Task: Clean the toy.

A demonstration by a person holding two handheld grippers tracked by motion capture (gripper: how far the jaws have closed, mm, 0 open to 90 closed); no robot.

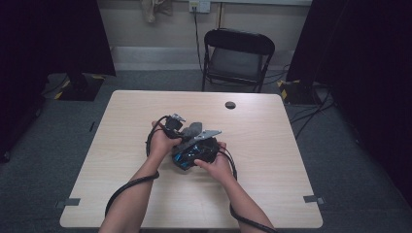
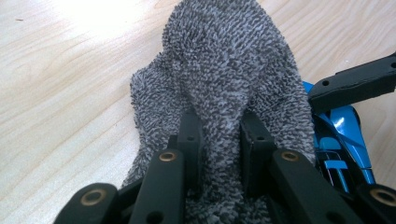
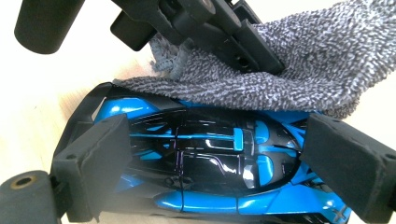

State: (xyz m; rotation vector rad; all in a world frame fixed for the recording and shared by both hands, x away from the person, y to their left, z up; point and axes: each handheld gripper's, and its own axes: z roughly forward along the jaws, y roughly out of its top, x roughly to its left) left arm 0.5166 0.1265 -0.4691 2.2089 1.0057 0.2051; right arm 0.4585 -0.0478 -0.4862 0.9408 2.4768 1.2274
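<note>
A glossy blue and black toy car (image 3: 210, 154) lies on its side between the pads of my right gripper (image 3: 222, 158), which is shut on it nose to tail. My left gripper (image 2: 220, 126) is shut on a grey terry cloth (image 2: 219, 70), and the cloth lies against the upper side of the car (image 2: 345, 135). In the right gripper view the cloth (image 3: 303, 70) drapes over the car's far edge with the left gripper (image 3: 210, 28) above it. From above, both grippers meet at mid-table: left gripper (image 1: 182, 128), cloth (image 1: 192, 129), right gripper (image 1: 197, 148), car (image 1: 187, 158).
The light wooden table (image 1: 121, 116) has a round dark grommet (image 1: 230, 105) near its far edge. A black folding chair (image 1: 238, 53) stands beyond the table. Dark curtains flank both sides, with a stand base (image 1: 80, 86) and floor cables behind.
</note>
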